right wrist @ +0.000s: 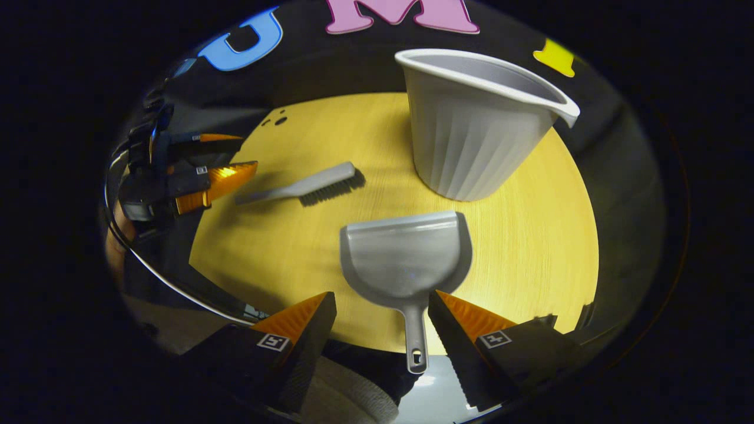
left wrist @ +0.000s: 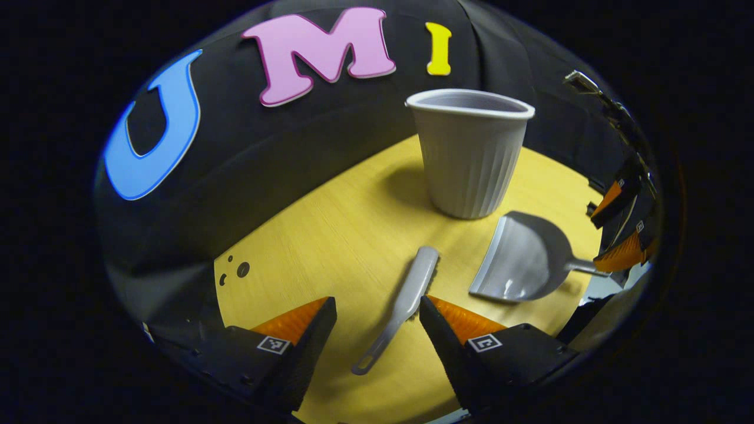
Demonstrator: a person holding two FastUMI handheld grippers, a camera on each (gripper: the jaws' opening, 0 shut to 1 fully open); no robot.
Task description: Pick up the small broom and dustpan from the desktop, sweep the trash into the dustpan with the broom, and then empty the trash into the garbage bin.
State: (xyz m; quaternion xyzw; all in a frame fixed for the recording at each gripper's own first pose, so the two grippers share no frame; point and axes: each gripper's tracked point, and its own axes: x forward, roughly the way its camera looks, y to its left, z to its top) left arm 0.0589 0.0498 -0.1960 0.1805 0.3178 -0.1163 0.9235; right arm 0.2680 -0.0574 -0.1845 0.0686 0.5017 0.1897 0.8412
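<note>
A yellow wood-grain desktop (left wrist: 330,235) stands before the booth's black cloth wall, with a few dark round holes (left wrist: 238,270) near its far left edge in the left gripper view. In that view the left gripper (left wrist: 377,309) hovers low over the desktop with its fingers spread wide, touching nothing; the small grey broom (left wrist: 403,303) lies flat between them, handle toward the camera, its head pointing away toward the bin. Beyond it stands the garbage bin (left wrist: 471,159), a grey ribbed cup-shaped tub, upright and open at the top. Just right of the broom lies the grey dustpan (left wrist: 521,259), its handle pointing right toward the right gripper (left wrist: 618,227) at the table's edge. In the right gripper view, the left gripper shows at the far left, just beside the broom's handle end. The broom's dark bristles (right wrist: 330,189) face the camera. The dustpan's handle (right wrist: 416,338) juts over the desktop's near edge between the right gripper's parted fingers, which do not touch it.
</note>
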